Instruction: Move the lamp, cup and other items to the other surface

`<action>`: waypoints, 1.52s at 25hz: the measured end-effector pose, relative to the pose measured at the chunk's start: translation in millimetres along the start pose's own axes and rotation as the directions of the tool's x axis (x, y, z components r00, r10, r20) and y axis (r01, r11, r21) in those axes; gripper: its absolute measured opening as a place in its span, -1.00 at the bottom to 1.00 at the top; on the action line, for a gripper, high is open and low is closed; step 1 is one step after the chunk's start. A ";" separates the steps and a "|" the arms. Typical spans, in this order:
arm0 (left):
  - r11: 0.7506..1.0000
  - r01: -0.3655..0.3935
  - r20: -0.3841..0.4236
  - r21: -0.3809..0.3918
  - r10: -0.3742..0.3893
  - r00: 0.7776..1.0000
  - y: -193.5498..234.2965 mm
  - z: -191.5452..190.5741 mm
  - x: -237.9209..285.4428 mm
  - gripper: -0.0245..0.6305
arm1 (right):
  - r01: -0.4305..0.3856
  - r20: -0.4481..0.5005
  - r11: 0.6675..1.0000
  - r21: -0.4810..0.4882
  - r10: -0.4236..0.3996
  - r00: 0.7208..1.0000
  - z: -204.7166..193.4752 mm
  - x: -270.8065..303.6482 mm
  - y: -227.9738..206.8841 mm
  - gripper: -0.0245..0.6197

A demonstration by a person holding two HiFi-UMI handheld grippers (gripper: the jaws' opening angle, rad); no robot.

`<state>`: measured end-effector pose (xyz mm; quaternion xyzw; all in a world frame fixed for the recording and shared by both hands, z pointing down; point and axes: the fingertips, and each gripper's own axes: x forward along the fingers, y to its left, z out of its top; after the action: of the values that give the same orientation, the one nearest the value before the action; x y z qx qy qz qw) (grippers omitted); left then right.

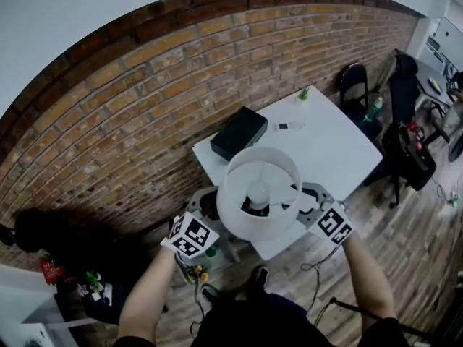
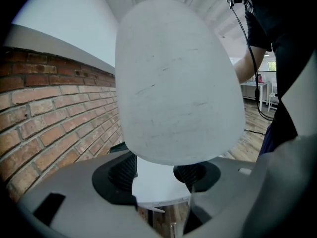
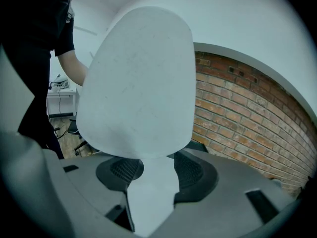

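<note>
While their ribbed pads are pressing on its narrow white body from opposite sides, the left gripper and the right gripper are sharing one hold, each closed on the lamp just beneath its shade. The lamp is standing upright between the two grippers, its round shade rising above the jaws and filling most of each gripper view. In the head view it is hanging in the air, resting on no surface, at the near edge of the white table. By my reading the lamp's move is under way but not finished, since it is not yet set down. A black box and a small green item are lying on that table, and no cup is showing anywhere, so most of the task is probably waiting.
</note>
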<state>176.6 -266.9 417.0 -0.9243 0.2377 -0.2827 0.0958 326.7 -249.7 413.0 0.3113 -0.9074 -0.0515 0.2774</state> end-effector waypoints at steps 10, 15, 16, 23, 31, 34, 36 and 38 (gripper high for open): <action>1.000 0.000 -0.054 0.008 0.000 0.999 6.4 0.7 70.5 -0.16 | -0.011 -0.041 1.000 -0.011 0.010 0.999 -50.0 6.5 -53.3 -0.22; 1.000 -0.001 -0.083 0.012 0.002 0.997 12.6 -8.7 93.0 -0.16 | -0.008 -0.058 1.000 -0.026 0.007 0.998 -62.5 15.7 -70.6 -0.23; 1.000 -0.001 -0.088 0.010 0.002 0.996 13.7 -10.9 97.1 -0.16 | -0.011 -0.058 0.999 -0.036 0.009 0.998 -64.1 17.9 -73.7 -0.23; 1.000 0.013 -0.133 0.017 -0.011 0.991 14.0 -29.7 115.8 -0.16 | -0.019 -0.094 0.998 -0.060 0.013 0.995 -84.5 33.5 -79.8 -0.23; 1.000 0.002 -0.121 -0.009 -0.003 0.993 13.1 -36.2 123.1 -0.16 | -0.007 -0.088 1.000 -0.005 0.006 0.996 -95.4 39.2 -81.8 -0.25; 0.999 -0.002 -0.112 -0.034 -0.002 0.994 12.3 -36.5 124.5 -0.16 | 0.002 -0.074 1.000 0.028 0.000 0.997 -97.1 38.6 -82.3 -0.25; 0.998 -0.002 -0.110 -0.057 -0.004 0.994 12.0 -37.1 126.1 -0.16 | 0.014 -0.072 0.998 0.059 -0.010 0.997 -100.1 38.2 -83.7 -0.24; 0.997 -0.007 -0.116 -0.072 -0.001 0.993 11.1 -38.3 127.8 -0.16 | 0.023 -0.078 0.997 0.074 -0.017 0.997 -104.3 37.6 -83.8 -0.19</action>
<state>243.5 -341.3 505.9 -0.9088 0.2542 -0.3271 0.0487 403.0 -330.9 496.0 0.3322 -0.8943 -0.0081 0.2998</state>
